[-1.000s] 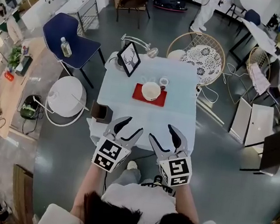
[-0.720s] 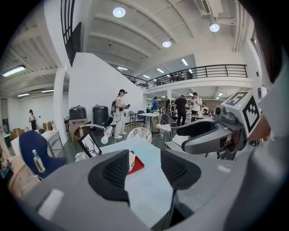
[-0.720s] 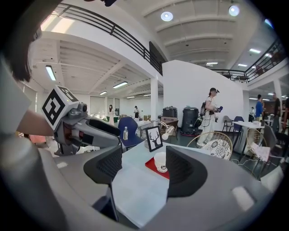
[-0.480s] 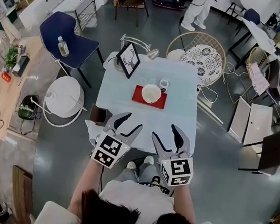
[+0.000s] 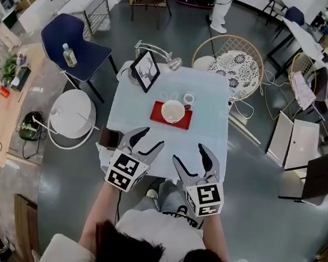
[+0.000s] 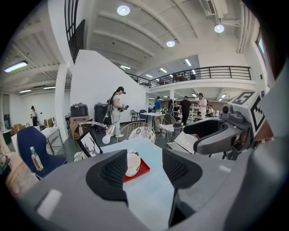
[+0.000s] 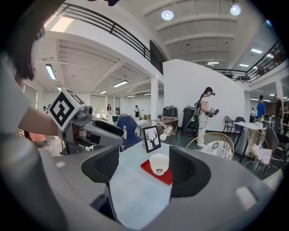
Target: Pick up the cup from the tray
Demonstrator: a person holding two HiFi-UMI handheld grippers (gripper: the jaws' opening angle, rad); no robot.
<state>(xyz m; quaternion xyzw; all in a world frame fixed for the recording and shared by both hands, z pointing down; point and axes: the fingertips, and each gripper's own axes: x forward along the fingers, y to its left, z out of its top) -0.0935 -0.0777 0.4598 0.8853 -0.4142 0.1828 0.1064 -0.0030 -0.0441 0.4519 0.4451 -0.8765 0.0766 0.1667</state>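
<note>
Jaws stand apart on left gripper (image 5: 151, 139) and right gripper (image 5: 189, 154), both empty. They hover side by side over the near edge of the table (image 5: 132, 109), pointing toward its far end. The right one's jaws have just been opening wider, with nothing between the pads (the cup only lines up in the gap from afar, no contact). The cup (image 5: 173, 111) is white and upright. It sits on the red tray (image 5: 156, 116) mid-table, well apart from both grippers. Past the tray, a framed deer picture (image 5: 144, 70) stands at the far left corner, with a desk lamp (image 5: 174, 61) just beside it. A wicker chair (image 5: 238, 66) is beyond the far right corner. A blue chair (image 5: 66, 35) with a bottle (image 5: 69, 55) on it stands off to the left.
</note>
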